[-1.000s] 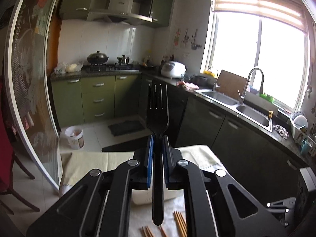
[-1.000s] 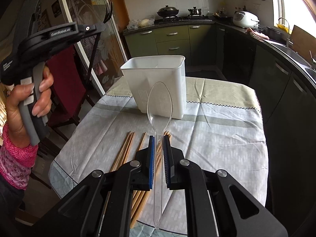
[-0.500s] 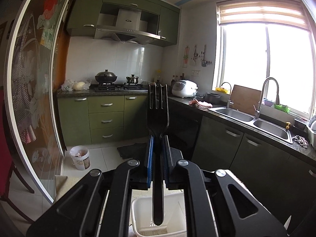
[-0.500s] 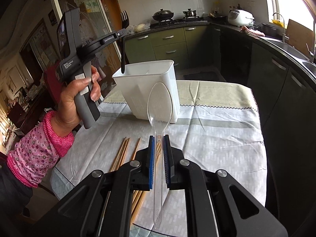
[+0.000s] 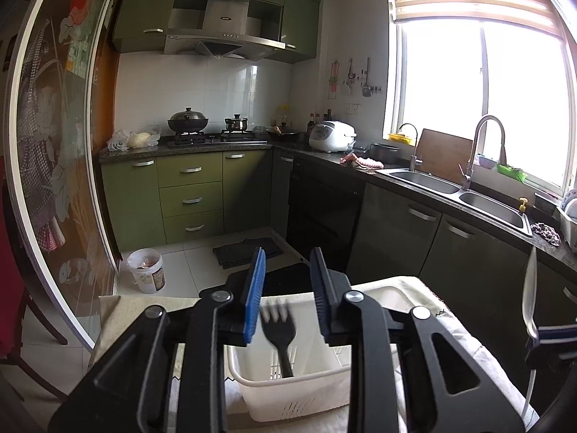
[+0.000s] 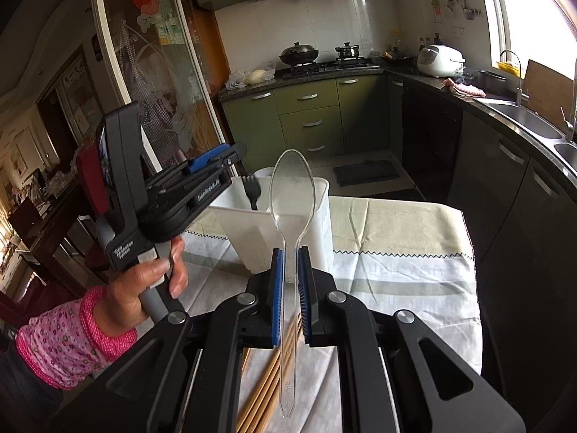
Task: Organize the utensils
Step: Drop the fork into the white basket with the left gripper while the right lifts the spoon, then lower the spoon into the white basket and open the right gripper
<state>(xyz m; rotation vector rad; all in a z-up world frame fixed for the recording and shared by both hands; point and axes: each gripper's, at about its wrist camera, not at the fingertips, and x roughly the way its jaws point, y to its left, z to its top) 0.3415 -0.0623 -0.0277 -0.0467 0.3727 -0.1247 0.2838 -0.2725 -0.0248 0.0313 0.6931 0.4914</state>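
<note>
A black plastic fork [image 5: 279, 332] stands tines up inside the white utensil bin [image 5: 288, 389], blurred. My left gripper [image 5: 286, 292] is open and empty just above it; it shows in the right wrist view [image 6: 216, 157] over the bin [image 6: 252, 238], where the fork [image 6: 252, 191] sticks out of the top. My right gripper [image 6: 289, 281] is shut on the stem of a clear plastic spoon [image 6: 293, 187], bowl up, held in front of the bin. The spoon [image 5: 530, 296] shows at the right edge of the left wrist view.
Several wooden chopsticks [image 6: 277, 368] lie on the tablecloth [image 6: 404, 274] under my right gripper. The kitchen counter with sink [image 5: 468, 195] runs along the right. A small bucket [image 5: 146, 270] stands on the floor beyond the table.
My left gripper opened and let go of the black fork, which dropped into the white bin. My right gripper moved closer to the bin with the spoon.
</note>
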